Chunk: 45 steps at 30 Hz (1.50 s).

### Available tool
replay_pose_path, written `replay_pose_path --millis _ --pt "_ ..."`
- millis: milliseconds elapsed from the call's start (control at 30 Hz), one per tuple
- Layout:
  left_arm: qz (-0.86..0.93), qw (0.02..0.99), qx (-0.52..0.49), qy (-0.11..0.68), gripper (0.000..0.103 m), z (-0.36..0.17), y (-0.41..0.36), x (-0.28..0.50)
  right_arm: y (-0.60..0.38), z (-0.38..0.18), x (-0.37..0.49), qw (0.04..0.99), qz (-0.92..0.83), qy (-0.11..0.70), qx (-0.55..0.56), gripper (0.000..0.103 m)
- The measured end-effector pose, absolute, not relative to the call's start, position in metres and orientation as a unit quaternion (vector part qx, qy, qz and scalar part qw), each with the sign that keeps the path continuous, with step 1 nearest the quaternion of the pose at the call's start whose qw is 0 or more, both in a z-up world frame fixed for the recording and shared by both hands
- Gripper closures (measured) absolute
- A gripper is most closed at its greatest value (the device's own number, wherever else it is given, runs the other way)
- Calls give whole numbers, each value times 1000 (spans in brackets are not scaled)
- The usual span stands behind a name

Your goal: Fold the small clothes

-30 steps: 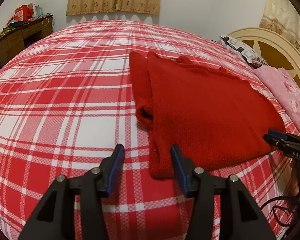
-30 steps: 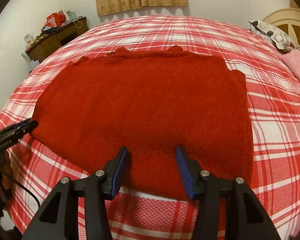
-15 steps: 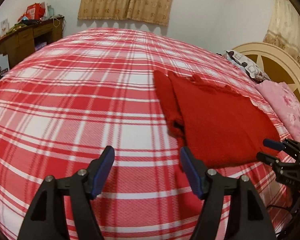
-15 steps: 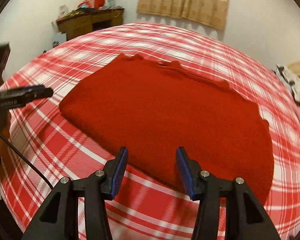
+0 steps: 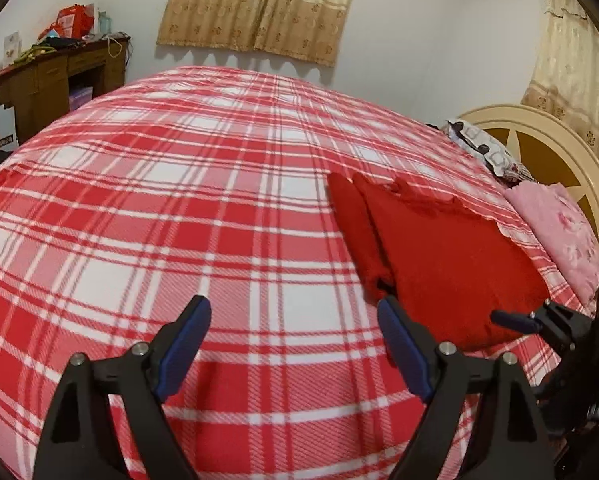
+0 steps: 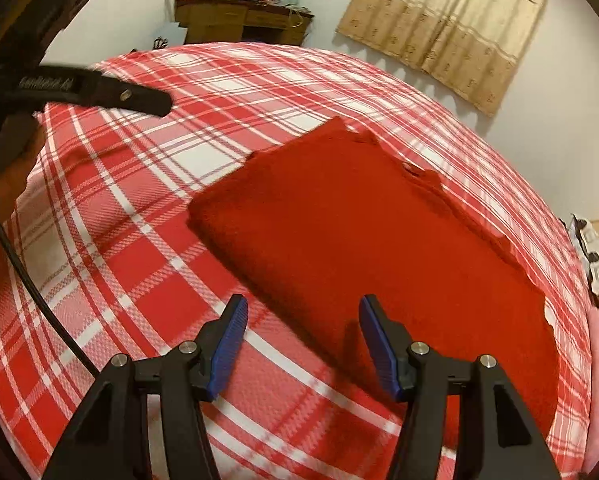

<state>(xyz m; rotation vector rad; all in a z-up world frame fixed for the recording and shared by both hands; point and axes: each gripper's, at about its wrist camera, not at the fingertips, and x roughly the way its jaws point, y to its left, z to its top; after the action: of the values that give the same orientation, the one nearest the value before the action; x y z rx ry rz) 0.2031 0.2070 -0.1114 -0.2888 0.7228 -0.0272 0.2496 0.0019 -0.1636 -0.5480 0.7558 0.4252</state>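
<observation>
A red knit sweater [image 5: 439,256] lies flat on the red and white plaid bedspread [image 5: 179,220], with a sleeve folded along its left side. It fills the middle of the right wrist view [image 6: 371,240]. My left gripper [image 5: 295,340] is open and empty, above the bedspread to the left of the sweater's near corner. My right gripper [image 6: 299,332] is open and empty, over the sweater's near edge. The right gripper also shows at the right edge of the left wrist view [image 5: 539,324]. The left gripper shows at the upper left of the right wrist view [image 6: 99,92].
A pink blanket [image 5: 559,232] and a patterned pillow [image 5: 483,152] lie by the cream headboard [image 5: 539,140] at the right. A cluttered wooden desk [image 5: 59,76] stands by the far wall. Curtains [image 5: 259,4] hang behind the bed. A black cable [image 6: 27,280] hangs at the left.
Both grippers have pulled back and up from the sweater. The left one swung left and opened wider. The right one turned so the sweater now lies diagonally before it.
</observation>
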Motion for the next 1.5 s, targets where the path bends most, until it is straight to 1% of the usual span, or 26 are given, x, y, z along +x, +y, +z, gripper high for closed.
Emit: replay_pose_path --millis 300,500,867,1167,1500 --pt "-45 922 -155 351 15 -112 210 227 37 -175 250 863 207 347 -304 44" --pt "-97 914 -190 345 15 -109 205 251 44 -176 256 868 200 342 -298 44" --pt "-137 894 -208 372 15 -125 189 293 58 -179 261 871 195 323 -315 44" --pt "-165 876 -222 394 15 -135 174 321 60 -180 264 878 195 315 -304 44" --pt "-172 871 -217 405 17 -140 166 335 60 -181 253 880 190 303 -312 44"
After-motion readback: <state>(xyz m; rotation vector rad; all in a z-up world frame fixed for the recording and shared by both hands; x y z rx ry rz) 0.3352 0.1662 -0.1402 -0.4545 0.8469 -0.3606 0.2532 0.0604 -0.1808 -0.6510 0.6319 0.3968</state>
